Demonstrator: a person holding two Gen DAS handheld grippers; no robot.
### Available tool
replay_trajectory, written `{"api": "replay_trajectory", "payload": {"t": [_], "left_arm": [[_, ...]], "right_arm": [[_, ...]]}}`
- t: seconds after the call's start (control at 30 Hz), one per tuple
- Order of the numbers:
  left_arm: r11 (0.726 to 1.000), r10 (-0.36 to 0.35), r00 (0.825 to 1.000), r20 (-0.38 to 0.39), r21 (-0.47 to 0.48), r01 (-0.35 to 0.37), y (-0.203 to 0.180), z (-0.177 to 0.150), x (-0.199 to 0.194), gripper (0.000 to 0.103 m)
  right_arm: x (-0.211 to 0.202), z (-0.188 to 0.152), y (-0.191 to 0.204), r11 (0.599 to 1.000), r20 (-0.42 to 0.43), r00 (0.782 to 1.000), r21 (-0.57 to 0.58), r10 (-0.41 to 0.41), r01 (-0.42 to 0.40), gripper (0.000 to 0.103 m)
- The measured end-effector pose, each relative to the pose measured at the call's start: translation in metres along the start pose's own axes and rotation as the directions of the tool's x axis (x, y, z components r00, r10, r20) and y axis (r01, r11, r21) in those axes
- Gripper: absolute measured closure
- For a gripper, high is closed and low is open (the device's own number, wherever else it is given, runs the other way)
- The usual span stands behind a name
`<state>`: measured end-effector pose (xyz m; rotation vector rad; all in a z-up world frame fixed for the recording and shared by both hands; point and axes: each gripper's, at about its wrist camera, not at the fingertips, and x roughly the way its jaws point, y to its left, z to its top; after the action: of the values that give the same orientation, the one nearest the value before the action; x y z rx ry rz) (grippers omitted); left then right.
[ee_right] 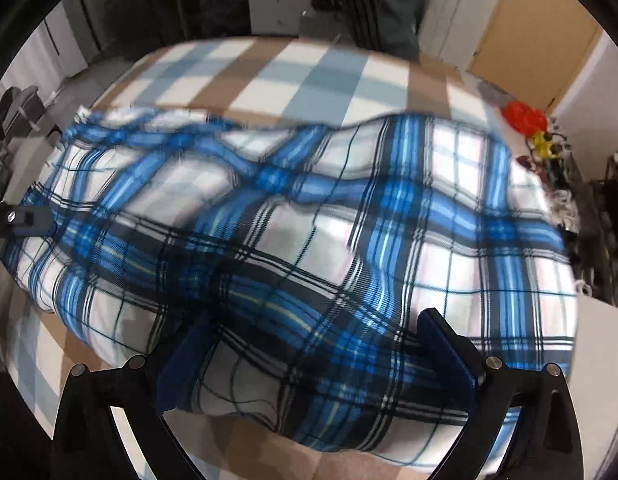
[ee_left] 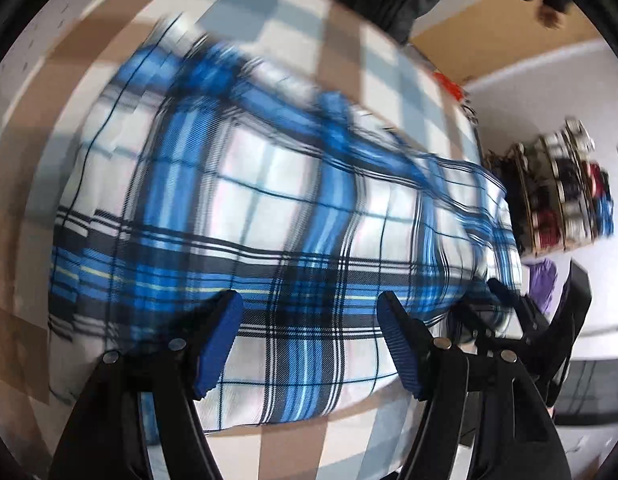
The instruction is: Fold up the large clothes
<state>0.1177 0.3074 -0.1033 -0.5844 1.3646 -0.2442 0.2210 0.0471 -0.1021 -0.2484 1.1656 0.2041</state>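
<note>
The blue, white and black plaid cloth [ee_left: 269,208] lay spread across a bed covered in a checked sheet [ee_left: 341,40] of tan, pale blue and white squares, filling the middle of both wrist views. Much of it was smeared by motion blur, most strongly along its far edge toward the upper left of each frame.

In the left wrist view the left gripper [ee_left: 311,344] stood at the bottom of the frame, its blue-padded fingers [ee_left: 219,344] apart, with the near part of the plaid cloth showing between them and nothing pinched. At the lower right of that view the black frame of the right gripper [ee_left: 521,312] sat by the cloth's right-hand edge.

In the right wrist view the right gripper [ee_right: 321,356] had its fingers [ee_right: 449,356] spread wide over the cloth's near edge, with the fabric lying loose between them; whether the pads touched it could not be told. A black part of the left gripper [ee_right: 21,220] showed at the left edge, beside the cloth's left end.

Shelves of folded clothes [ee_left: 565,196] stood at the right of the left wrist view.
</note>
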Motion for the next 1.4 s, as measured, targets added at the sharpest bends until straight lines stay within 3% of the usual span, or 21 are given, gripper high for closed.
{"api": "replay_trajectory", "payload": {"t": [0.1,0.17,0.2,0.3,0.37,0.43,0.57,0.63,0.73,0.8,0.87,0.93,1.03,1.13,1.23,1.33,1.4], "left_arm": [[1.000,-0.012,1.000,-0.024,0.003,0.012,0.015,-0.001,0.009,0.039],[0.999,-0.003,1.000,0.001,0.040,0.003,0.011,-0.008,0.006,0.039],[0.997,0.022,1.000,-0.001,0.070,-0.022,0.007,-0.010,0.006,0.039],[0.989,0.099,0.995,-0.003,0.110,-0.098,-0.008,-0.015,-0.004,0.038],[0.986,0.074,0.996,0.040,0.149,-0.079,-0.022,-0.021,-0.021,0.038],[0.977,0.053,0.996,0.074,0.203,-0.067,-0.036,-0.026,-0.033,0.038],[0.963,0.034,0.997,0.076,0.264,-0.053,-0.053,-0.032,-0.033,0.038],[0.964,0.071,0.995,0.065,0.250,-0.085,-0.050,-0.028,-0.016,0.038],[0.976,0.112,0.992,0.051,0.180,-0.119,-0.028,-0.029,0.006,0.038],[0.983,0.102,0.994,0.045,0.146,-0.107,-0.009,-0.027,0.012,0.039],[0.981,0.081,0.994,0.078,0.169,-0.093,-0.006,-0.029,0.007,0.038],[0.976,0.079,0.994,0.075,0.197,-0.093,-0.006,-0.029,0.005,0.038],[0.974,0.096,0.993,0.070,0.197,-0.108,-0.008,-0.030,0.002,0.038],[0.975,0.119,0.988,0.094,0.176,-0.134,-0.014,-0.033,-0.003,0.038],[0.977,0.099,0.987,0.123,0.177,-0.120,-0.016,-0.042,-0.015,0.038],[0.977,0.048,0.991,0.128,0.202,-0.073,-0.024,-0.049,-0.022,0.038],[0.967,0.034,0.993,0.111,0.246,-0.061,-0.041,-0.052,-0.019,0.038]], "right_arm": [[0.021,-0.011,0.007,0.998,-0.057,0.998,-0.053,-0.034,0.031,0.000],[0.031,-0.020,0.012,0.996,-0.061,0.997,-0.081,-0.051,0.046,0.000],[0.029,-0.021,0.011,0.996,-0.034,0.998,-0.070,-0.050,0.048,0.000],[0.022,-0.015,0.007,0.997,-0.077,0.995,-0.051,-0.055,0.051,0.000],[0.000,-0.007,0.007,0.998,-0.025,0.998,-0.030,-0.055,0.054,0.000],[-0.026,0.001,0.008,1.000,0.044,0.999,-0.002,-0.001,0.001,0.000],[-0.043,0.017,0.030,0.996,0.089,0.992,-0.009,0.088,-0.088,0.000],[-0.039,0.026,0.047,0.996,0.080,0.994,-0.059,0.072,-0.068,0.000],[-0.003,0.033,0.064,0.996,0.026,0.999,-0.078,-0.033,0.035,0.000],[0.027,0.036,0.051,0.998,-0.044,0.998,-0.044,-0.050,0.048,0.000],[0.048,0.033,0.042,1.000,-0.101,0.995,0.006,-0.011,0.012,0.000],[0.052,0.032,0.039,1.000,-0.064,0.998,0.022,0.001,0.000,0.000],[0.049,0.033,0.033,0.999,-0.093,0.995,0.026,0.040,-0.037,0.000],[0.016,0.030,-0.002,0.982,0.024,0.989,0.116,0.144,-0.146,0.001],[-0.019,0.007,-0.041,0.956,0.121,0.975,0.208,0.186,-0.208,0.000],[-0.036,-0.018,-0.063,0.956,0.139,0.979,0.236,0.146,-0.176,0.000],[-0.034,-0.033,-0.067,0.979,0.094,0.994,0.191,0.050,-0.067,0.000]]}}
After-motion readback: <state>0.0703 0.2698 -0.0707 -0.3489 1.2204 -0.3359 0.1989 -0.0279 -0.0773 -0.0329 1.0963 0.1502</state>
